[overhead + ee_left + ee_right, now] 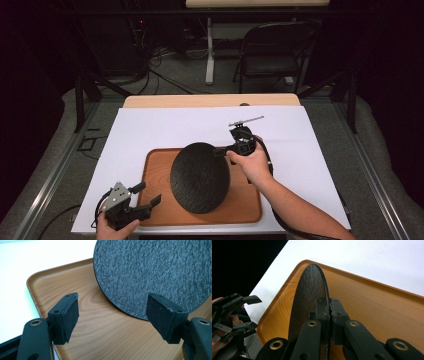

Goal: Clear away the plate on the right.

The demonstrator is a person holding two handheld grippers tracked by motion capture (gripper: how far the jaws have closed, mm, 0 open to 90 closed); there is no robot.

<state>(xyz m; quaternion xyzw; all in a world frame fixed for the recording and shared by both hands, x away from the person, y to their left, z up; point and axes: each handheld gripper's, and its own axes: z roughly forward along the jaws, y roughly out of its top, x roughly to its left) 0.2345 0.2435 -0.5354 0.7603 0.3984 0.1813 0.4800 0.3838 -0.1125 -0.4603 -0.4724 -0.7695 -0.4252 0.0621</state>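
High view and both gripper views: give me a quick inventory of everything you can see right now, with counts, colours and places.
Plate: one, black, rough-textured, round, tilted up over the tray, its right edge pinched by the right gripper.
Tray: one, brown wood-grain, rounded corners, on the white sheet near the table's front edge.
White sheet: one, covers most of the table top.
Table: one, light wood, its far edge bare beyond the sheet.
Folding chair: one, dark, on the floor beyond the table.
Cables: several, dark, on the floor behind the table.
Left gripper: black, jaws open, at the tray's front left corner, holding nothing.
Right gripper: black, shut on the plate's rim.
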